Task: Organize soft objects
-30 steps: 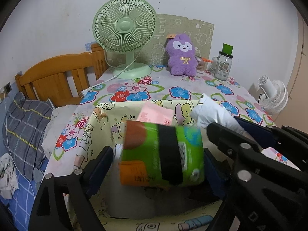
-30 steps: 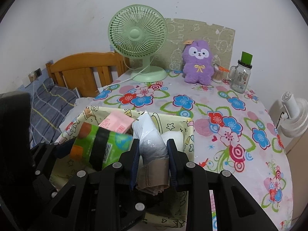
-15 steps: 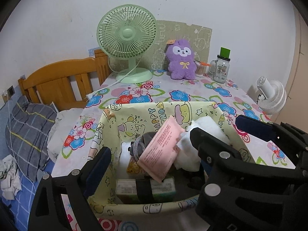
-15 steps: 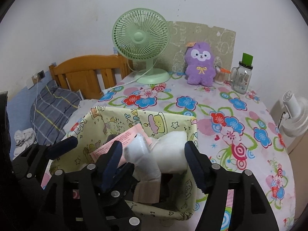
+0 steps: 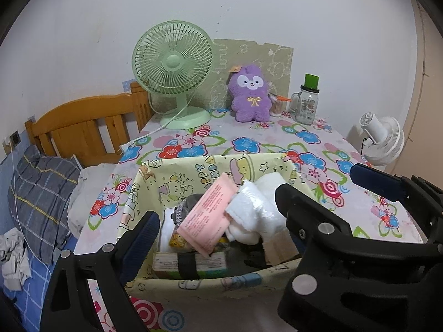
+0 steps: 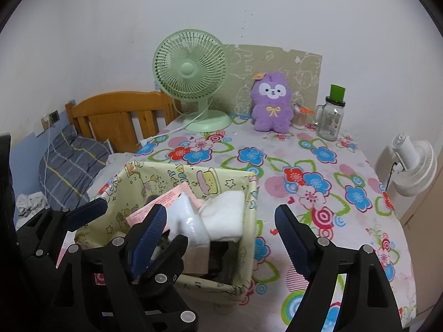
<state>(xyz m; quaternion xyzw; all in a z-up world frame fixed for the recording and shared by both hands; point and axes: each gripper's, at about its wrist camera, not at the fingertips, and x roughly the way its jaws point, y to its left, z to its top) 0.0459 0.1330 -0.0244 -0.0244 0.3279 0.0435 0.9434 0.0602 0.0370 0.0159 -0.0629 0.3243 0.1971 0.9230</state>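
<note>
A yellow cartoon-print fabric bin (image 5: 199, 166) (image 6: 250, 221) stands on the floral table. It holds a pink packet (image 5: 207, 218) (image 6: 166, 202), white rolled cloths (image 5: 257, 210) (image 6: 221, 215), a green pack with a black band (image 5: 191, 262) and other soft items. My left gripper (image 5: 218, 227) is open and empty above the bin's near edge. My right gripper (image 6: 221, 227) is open and empty, just above the bin's right side. A purple plush toy (image 5: 250, 96) (image 6: 272, 105) sits at the back of the table.
A green desk fan (image 5: 174, 69) (image 6: 193, 74) and a glass jar with a green lid (image 5: 306, 102) (image 6: 331, 116) stand at the back. A white fan (image 5: 382, 138) (image 6: 412, 163) is beyond the right edge. A wooden bed headboard (image 5: 83, 130) and a plaid pillow (image 5: 38, 193) lie left.
My left gripper let go of the green pack into the bin and my right gripper let go of the white cloth roll. Both opened and pulled back.
</note>
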